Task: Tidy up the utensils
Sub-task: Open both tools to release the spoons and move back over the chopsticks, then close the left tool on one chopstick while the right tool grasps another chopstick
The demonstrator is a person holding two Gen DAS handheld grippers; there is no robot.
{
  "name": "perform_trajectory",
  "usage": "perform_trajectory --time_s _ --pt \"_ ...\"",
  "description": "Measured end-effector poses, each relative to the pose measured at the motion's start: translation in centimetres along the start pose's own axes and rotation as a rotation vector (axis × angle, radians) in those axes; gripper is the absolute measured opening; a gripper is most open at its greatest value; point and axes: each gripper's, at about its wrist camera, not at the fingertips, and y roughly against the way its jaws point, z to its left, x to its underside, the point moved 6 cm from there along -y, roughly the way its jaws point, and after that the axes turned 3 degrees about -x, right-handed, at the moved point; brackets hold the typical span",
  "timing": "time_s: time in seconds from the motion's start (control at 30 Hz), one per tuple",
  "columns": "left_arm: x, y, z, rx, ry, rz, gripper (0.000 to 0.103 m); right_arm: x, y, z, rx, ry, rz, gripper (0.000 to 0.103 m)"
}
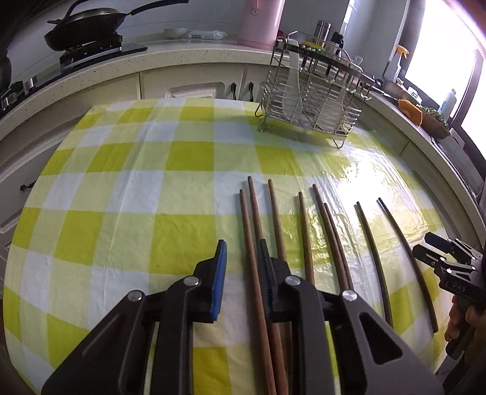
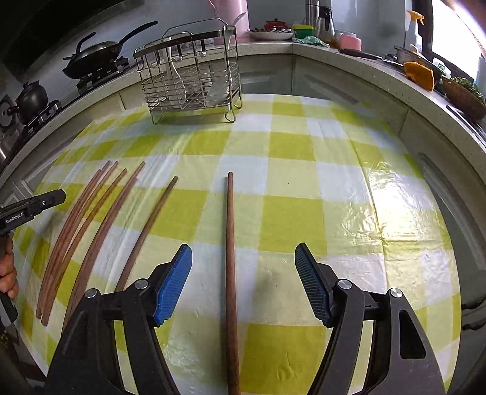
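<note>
Black tongs (image 2: 243, 264) — ribbed blue pads (image 2: 173, 285), silver rivets, "GenRobot.AI" lettering.

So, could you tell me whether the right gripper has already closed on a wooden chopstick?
No, the right gripper is open, its blue-padded fingers standing clear either side of the brown wooden chopstick.

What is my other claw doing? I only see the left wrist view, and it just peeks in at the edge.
Observer: The right claw is wide open and holds nothing.
Operator: Is a chopstick near it?
Observer: Yes, one chopstick lies on the tablecloth between its fingers, untouched.
Operator: What's on the counter past the rack?
Observer: A small red pot, to the right beyond the rack.
</note>
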Motion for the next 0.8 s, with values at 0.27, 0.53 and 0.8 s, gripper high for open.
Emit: perform_trajectory --time_s 0.27,0.53,0.8 --pt "0.8 -1.6 -0.8 -0.027 -0.037 0.048 0.016 0.3 -0.2 0.0 -0.001 0.009 0.01 0.064" --pt "1.2 -1.7 -2.0 -0.12 -0.145 0.048 0.015 0.4 -0.6 0.1 -0.001 0.017 0.026 0.055" --pt "1.5 -1.6 -1.8 -0.112 -0.145 0.052 0.007 0.6 -1.1 0.9 0.022 0.056 0.042 0.04"
